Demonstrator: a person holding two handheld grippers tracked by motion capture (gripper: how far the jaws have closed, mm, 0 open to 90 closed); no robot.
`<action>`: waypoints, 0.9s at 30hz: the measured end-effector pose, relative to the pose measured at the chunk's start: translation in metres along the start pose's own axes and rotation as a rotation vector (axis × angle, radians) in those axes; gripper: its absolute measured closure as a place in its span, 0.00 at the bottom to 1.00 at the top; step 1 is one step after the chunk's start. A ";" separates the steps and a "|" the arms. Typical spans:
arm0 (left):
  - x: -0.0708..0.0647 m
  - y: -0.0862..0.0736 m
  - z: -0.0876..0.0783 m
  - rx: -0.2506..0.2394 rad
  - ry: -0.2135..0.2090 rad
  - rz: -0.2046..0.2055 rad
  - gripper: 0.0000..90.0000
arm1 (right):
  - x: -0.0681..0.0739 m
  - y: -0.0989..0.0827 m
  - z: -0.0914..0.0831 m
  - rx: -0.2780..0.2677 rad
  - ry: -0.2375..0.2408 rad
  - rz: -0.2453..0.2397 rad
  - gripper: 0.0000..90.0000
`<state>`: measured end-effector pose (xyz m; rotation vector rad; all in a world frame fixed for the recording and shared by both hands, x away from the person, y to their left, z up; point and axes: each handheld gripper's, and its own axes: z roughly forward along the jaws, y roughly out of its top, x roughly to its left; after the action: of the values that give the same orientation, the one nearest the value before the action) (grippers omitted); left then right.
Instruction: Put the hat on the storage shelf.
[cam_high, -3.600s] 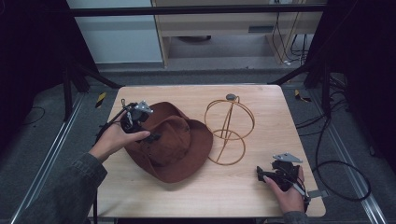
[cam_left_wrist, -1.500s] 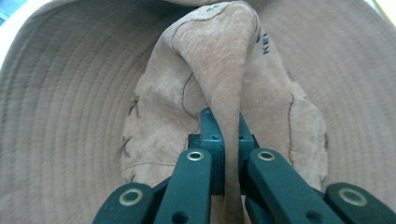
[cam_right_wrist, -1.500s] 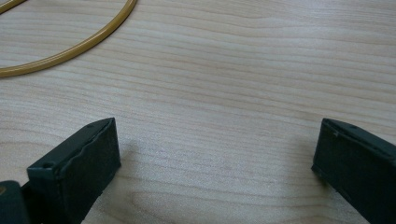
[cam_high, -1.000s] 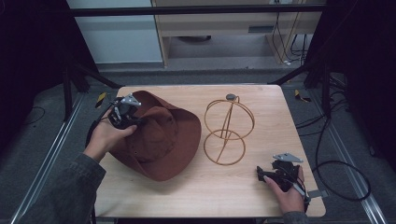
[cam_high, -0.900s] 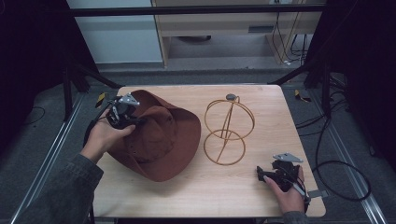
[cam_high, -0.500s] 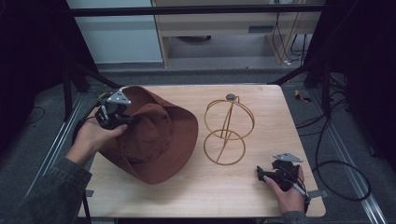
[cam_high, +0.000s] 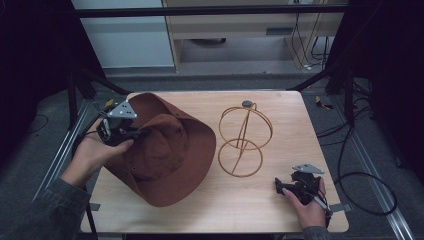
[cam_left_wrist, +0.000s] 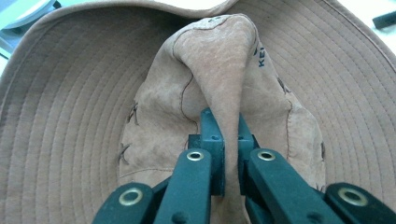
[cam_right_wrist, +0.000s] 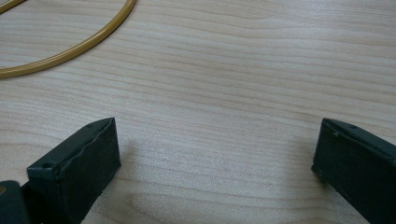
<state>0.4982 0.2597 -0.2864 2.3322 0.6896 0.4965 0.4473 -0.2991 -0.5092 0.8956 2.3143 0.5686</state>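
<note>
Brown suede hat (cam_high: 165, 150): wide-brimmed, stitched in rings, tilted up off the wooden table (cam_high: 280, 210), its crown facing the left gripper (cam_left_wrist: 223, 140).
Hidden: lettering on the crown is cut off by the fold.
Left jaws: clamped on a pinched crown fold between them.
Right gripper (cam_right_wrist: 210, 168): jaws wide apart, bare table between; gold wire hat stand (cam_high: 245, 140) beyond them.

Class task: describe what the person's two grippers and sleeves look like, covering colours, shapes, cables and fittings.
Both grippers are black with two blocky jaws. The left gripper has brass-ringed holes along its arms, and a grey three-cornered plate on top. The right gripper carries a similar grey plate and trails a cable. The left arm wears a grey-green sleeve.
</note>
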 end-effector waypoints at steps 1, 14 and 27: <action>0.001 -0.003 -0.004 -0.004 -0.004 -0.005 0.98 | 0.000 0.000 0.000 0.000 0.000 0.002 0.01; 0.001 -0.012 -0.034 -0.052 0.011 -0.019 0.98 | 0.000 0.000 0.000 0.001 0.000 0.004 0.01; -0.003 0.004 -0.052 -0.134 -0.004 0.003 0.99 | 0.000 0.000 0.000 0.002 -0.002 0.003 0.01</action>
<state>0.4710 0.2797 -0.2469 2.2091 0.6315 0.5237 0.4471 -0.2987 -0.5093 0.9010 2.3128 0.5665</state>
